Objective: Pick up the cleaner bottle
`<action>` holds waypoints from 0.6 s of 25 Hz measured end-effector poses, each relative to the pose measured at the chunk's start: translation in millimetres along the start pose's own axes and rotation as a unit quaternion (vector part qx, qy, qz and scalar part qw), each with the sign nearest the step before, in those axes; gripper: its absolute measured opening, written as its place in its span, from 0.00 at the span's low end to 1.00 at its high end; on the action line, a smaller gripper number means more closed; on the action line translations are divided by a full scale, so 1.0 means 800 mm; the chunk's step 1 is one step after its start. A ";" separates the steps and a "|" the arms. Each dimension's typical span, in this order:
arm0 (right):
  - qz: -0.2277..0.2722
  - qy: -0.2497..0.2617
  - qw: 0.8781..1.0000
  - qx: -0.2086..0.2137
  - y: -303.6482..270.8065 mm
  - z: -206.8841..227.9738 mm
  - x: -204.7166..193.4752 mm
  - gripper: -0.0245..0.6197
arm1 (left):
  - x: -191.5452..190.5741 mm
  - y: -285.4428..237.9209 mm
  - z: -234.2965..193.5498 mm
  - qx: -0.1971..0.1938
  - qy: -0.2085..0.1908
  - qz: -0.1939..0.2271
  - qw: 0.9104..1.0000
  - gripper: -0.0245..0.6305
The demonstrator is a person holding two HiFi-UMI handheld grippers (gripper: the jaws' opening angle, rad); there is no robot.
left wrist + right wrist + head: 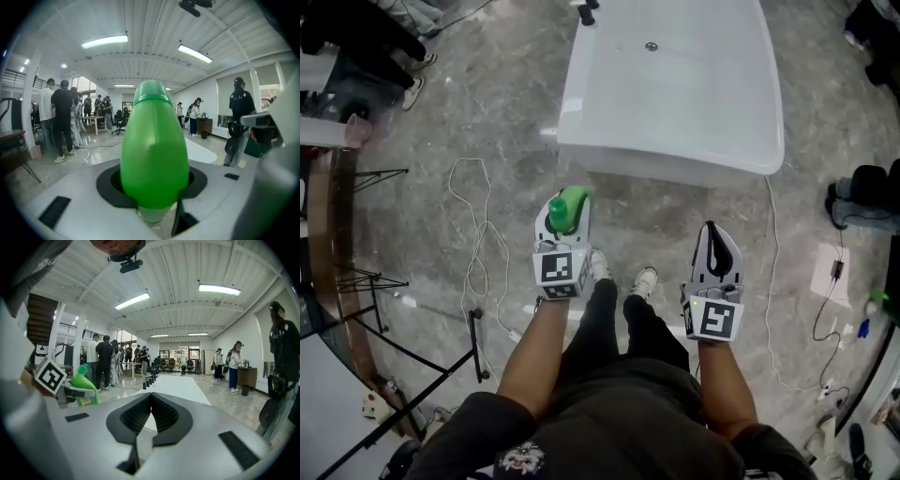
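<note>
Plastic of a bright, glossy green fills the left gripper view: the cleaner bottle (154, 150) looks smooth and egg-shaped from here. It swells in the middle and narrows to a rounded band at its far end, with a paler, whitish-green patch at the near end. Which end is the cap is hard to say from this angle, though from the right gripper view the bottle seems to taper to a slanted neck.

The left tongs (562, 208) are clamped on the bottle, one dark pad pressing each flank, and the jaws stand partly apart around its width. The bottle juts out past the tips, off the floor (487, 122) and touching nothing else. The marker cube (560, 270) sits just behind it on the same tongs.

The right tongs (151, 398) are level with the left ones and well apart from them. Their jaws are together, ribbed pads meeting at the tips, with nothing between them.

Below and between the two tongs are the person's shoes (645, 279) on grey stone floor. A white cable (473, 246) loops to the outside of the left tongs. Ahead of both tongs stands a white tabletop (694, 112) with rounded corners. Farther off, beyond it, several people (61, 117) stand in the hall.
</note>
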State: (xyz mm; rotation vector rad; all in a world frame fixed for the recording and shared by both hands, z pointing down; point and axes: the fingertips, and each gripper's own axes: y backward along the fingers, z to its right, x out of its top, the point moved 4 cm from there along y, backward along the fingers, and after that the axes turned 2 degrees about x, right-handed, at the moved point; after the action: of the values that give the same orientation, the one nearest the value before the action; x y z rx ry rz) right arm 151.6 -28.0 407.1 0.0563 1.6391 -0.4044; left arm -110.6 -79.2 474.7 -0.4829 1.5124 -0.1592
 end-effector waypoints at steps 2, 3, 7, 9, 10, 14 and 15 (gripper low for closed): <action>0.012 0.003 1.000 -0.003 0.010 0.007 0.021 0.07 | 0.042 0.011 0.009 -0.001 0.016 0.021 1.000 0.32; 0.012 0.004 1.000 -0.003 0.017 0.010 0.027 0.07 | 0.057 0.019 0.014 -0.002 0.020 0.028 0.999 0.32; 0.024 -0.006 1.000 0.008 0.030 0.014 0.056 0.06 | 0.102 0.049 0.036 -0.010 0.020 0.047 0.999 0.32; 0.034 -0.036 0.999 0.007 0.030 0.014 0.073 0.07 | 0.118 0.056 0.043 -0.017 0.024 0.052 0.998 0.32; 0.035 -0.051 0.998 0.002 0.032 0.014 0.080 0.06 | 0.122 0.061 0.047 -0.021 0.027 0.050 0.998 0.32; 0.036 -0.074 0.996 -0.026 0.034 0.011 0.103 0.07 | 0.143 0.074 0.059 -0.047 0.034 0.042 0.997 0.32; 0.041 -0.069 0.996 -0.030 0.029 0.010 0.112 0.07 | 0.152 0.073 0.059 -0.054 0.032 0.045 0.997 0.32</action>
State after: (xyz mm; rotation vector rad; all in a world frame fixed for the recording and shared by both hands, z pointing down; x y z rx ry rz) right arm 154.9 -26.7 314.2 0.0491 1.5068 -0.2897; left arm -67.6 -65.4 339.3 -0.4985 1.6079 -0.0221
